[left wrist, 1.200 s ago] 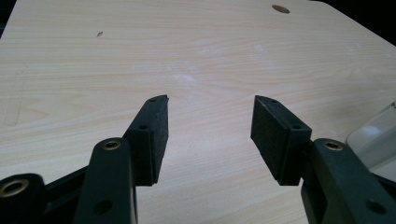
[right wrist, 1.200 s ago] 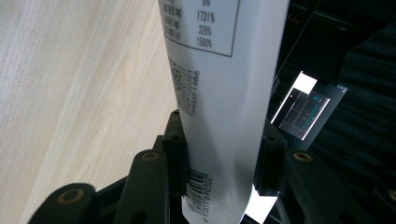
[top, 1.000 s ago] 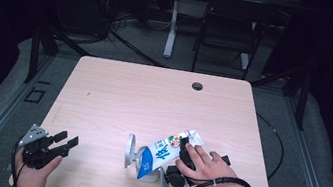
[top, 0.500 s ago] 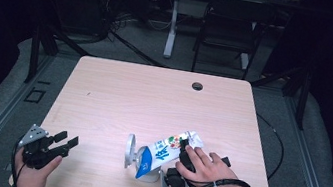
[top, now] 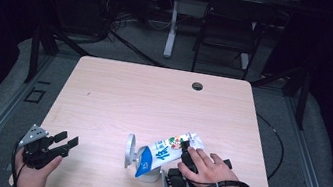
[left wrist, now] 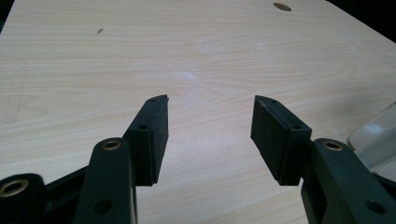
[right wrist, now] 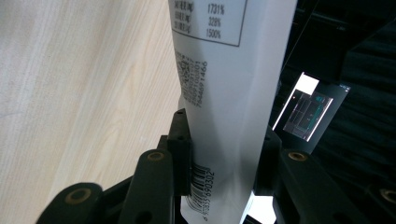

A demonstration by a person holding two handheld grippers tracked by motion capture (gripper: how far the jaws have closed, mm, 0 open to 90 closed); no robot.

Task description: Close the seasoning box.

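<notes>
The soft white and blue plastic pouch with colourful print (top: pixel 165 150) lies tilted near the front edge of the pale wooden tabletop (top: pixel 154 96), towards the right side. Its blue end points down and to the left, and the white end is higher, to the right. The back side (right wrist: pixel 224 93) is white with a small printed table, small text and a barcode (the digits are partly readable). The pouch bends a little in the middle. The blue end rests on a small clear plastic stand with round plates (top: pixel 131 149), which stands on the tabletop.
</notes>
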